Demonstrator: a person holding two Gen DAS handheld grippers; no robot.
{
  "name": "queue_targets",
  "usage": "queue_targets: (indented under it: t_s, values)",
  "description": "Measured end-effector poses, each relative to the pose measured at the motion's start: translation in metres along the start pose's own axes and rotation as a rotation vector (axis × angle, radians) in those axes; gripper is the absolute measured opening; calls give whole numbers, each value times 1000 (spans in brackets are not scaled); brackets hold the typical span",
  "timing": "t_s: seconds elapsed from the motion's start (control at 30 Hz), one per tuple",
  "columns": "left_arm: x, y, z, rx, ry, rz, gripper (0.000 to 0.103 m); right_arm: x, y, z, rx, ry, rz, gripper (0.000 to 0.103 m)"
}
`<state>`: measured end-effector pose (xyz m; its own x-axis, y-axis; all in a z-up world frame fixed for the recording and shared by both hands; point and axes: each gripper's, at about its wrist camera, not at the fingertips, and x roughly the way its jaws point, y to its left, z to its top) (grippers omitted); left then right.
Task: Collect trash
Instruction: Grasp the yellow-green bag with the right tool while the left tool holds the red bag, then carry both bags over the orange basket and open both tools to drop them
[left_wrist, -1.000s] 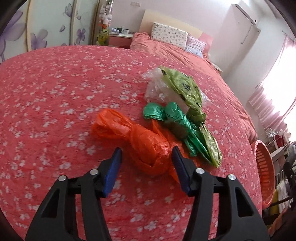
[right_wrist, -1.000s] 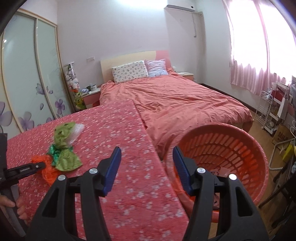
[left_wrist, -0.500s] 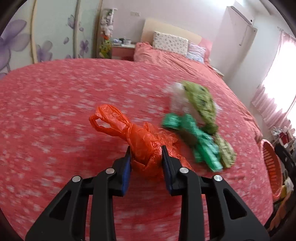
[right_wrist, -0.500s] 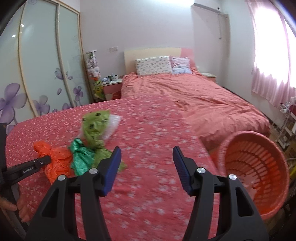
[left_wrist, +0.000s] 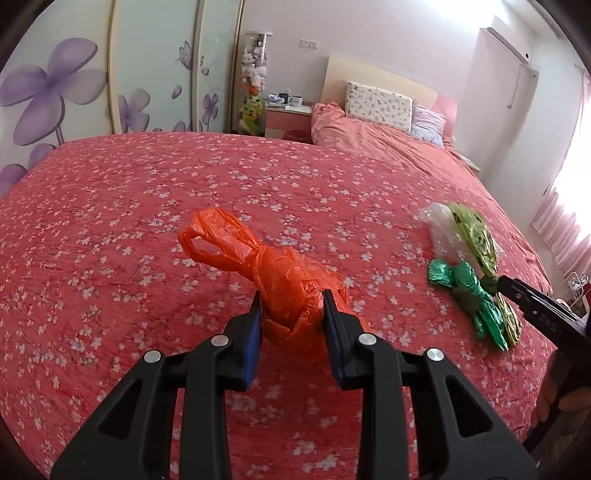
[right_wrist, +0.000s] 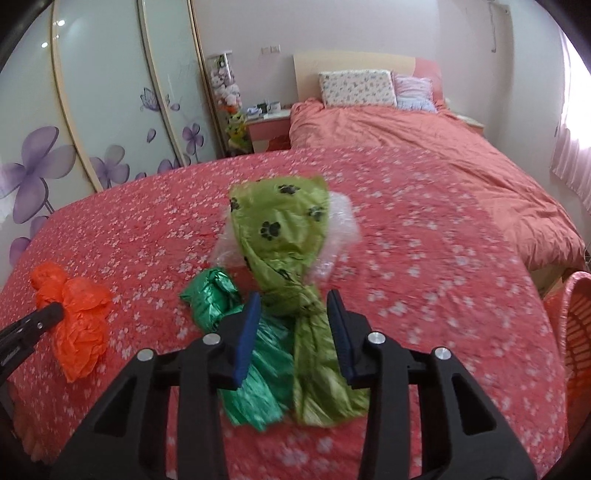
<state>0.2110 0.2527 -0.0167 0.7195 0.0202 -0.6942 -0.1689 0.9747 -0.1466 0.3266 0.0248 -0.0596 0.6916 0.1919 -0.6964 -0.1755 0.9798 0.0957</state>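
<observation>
My left gripper (left_wrist: 291, 306) is shut on an orange plastic bag (left_wrist: 280, 280), knotted, held just above the red flowered cloth (left_wrist: 129, 206). The bag also shows at the left in the right wrist view (right_wrist: 79, 317). My right gripper (right_wrist: 293, 310) is open, its fingers either side of the knot of a light green paw-print bag (right_wrist: 284, 229). A dark green shiny bag (right_wrist: 218, 299) lies against it on the left, and clear crumpled plastic (right_wrist: 340, 229) lies under it. In the left wrist view these lie at the right (left_wrist: 469, 280).
An orange laundry basket (right_wrist: 576, 332) stands off the cloth's right edge. Behind the cloth is a bed (right_wrist: 424, 140) with pillows, a pink nightstand (right_wrist: 266, 129) and flower-painted wardrobe doors (right_wrist: 92, 110).
My left gripper closed on the orange bag and lifted it away from the green bags. My right gripper swung left from the basket and came down around the light green bag's knot.
</observation>
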Motion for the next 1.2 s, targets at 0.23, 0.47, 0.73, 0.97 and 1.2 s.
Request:
queue_targets:
  t_s: [0.23,0.47,0.73,0.97,1.2]
  values:
    - [4,-1,1,19,3,-11,31,13,-3,-1,9,51,-12,14]
    - [1,-17,1,43,-3,-28,31,-29,-24,-7,20,-29,-11,10]
    - [-11,-43,-2,79,-10,-67,31,-74,-45,-15,41,-109,-30,8]
    - [-24,-75,-5,136,-24,-112,31,-112,-62,-23,67,-180,-49,8]
    - [-36,-110,-6,194,-39,-165,31,-147,-88,-30,114,-241,-68,7]
